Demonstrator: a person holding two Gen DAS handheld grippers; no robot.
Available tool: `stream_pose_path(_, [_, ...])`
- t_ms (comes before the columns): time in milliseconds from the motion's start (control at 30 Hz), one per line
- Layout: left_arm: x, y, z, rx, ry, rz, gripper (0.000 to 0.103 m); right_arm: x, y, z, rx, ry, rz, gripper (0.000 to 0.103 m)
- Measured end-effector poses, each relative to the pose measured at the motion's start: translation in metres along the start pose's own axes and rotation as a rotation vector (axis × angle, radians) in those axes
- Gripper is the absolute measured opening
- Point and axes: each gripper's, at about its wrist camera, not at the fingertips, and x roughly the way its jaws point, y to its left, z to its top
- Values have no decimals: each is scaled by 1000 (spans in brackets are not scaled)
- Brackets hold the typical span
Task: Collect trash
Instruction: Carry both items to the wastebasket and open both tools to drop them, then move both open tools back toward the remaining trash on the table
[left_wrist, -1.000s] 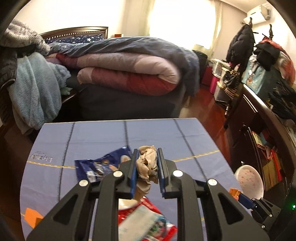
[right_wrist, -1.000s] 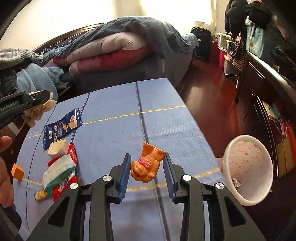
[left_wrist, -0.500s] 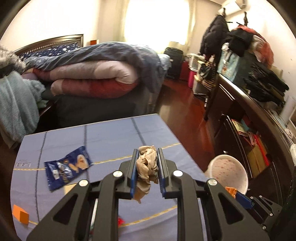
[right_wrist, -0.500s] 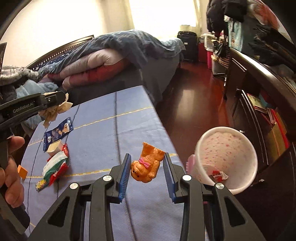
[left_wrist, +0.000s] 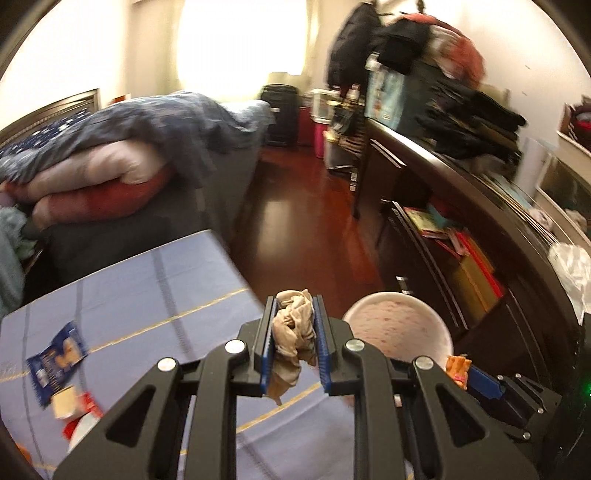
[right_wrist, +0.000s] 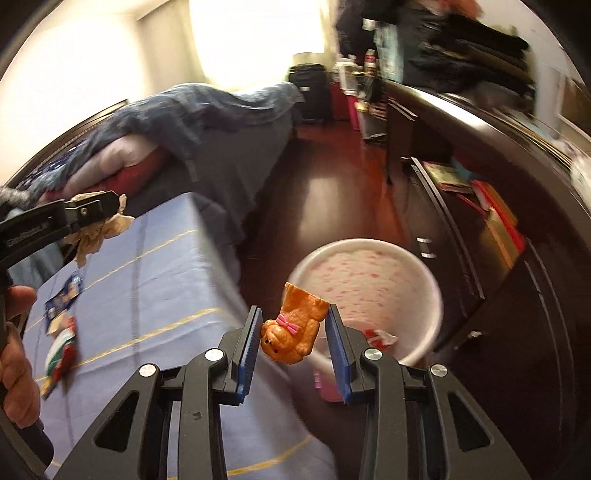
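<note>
My left gripper (left_wrist: 293, 332) is shut on a crumpled beige tissue (left_wrist: 293, 326) above the right edge of the blue table (left_wrist: 147, 295); it also shows in the right wrist view (right_wrist: 92, 210). My right gripper (right_wrist: 293, 332) is shut on an orange toy dog with a pink bow (right_wrist: 295, 328), held over the near rim of a white pink-speckled bin (right_wrist: 369, 280) on the floor. The bin (left_wrist: 399, 325) lies just right of my left gripper. A red-white wrapper (right_wrist: 380, 338) lies inside the bin.
A blue snack packet (left_wrist: 55, 356), a cream block (left_wrist: 62, 404) and red-white wrappers (right_wrist: 61, 349) lie on the table's left part. A bed with piled quilts (left_wrist: 129, 158) stands behind. A dark cabinet (left_wrist: 461, 229) runs along the right. Red-brown floor (left_wrist: 295, 221) lies between.
Both grippers have swung right, off the table toward the bin, each still holding its item. The bin now sits much closer under the right gripper.
</note>
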Motion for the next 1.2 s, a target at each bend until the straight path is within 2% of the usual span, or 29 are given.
stream_pose_path(167, [38, -43, 4, 71, 37, -69, 20, 17, -41, 5, 65, 10, -56, 36])
stream_pose_path(400, [91, -81, 9, 98, 103, -171, 23, 47, -74, 13, 97, 17, -110, 36])
stream_pose_path(500, [116, -92, 10, 77, 134, -238, 36, 63, -83, 14, 95, 16, -132, 36])
stream_pose_path(567, [134, -99, 8, 68, 168, -270, 52, 76, -88, 15, 94, 17, -144, 40])
stream_pose_path(667, [149, -103, 4, 64, 191, -276, 55, 88, -96, 14, 91, 19, -148, 44])
stream_pose_path(767, [148, -99, 4, 48, 178, -276, 60, 94, -102, 12, 95, 28, -163, 48])
stream_pose_path(900, [132, -84, 8, 33, 132, -238, 63, 89, -103, 9, 107, 31, -160, 54])
stream_pose_path(1000, [110, -64, 10, 17, 97, -178, 75, 79, -92, 8, 105, 36, -152, 59])
stream_pose_path(1067, [91, -44, 7, 6, 68, -99, 80, 71, -84, 8, 102, 35, -142, 69])
stream_pose_path(1133, [73, -23, 2, -9, 50, -30, 86, 57, -67, 9, 93, 20, -99, 75])
stream_pose_path(1200, [57, 1, -5, -38, 43, 38, 88, 47, -51, 9, 77, 8, -56, 80])
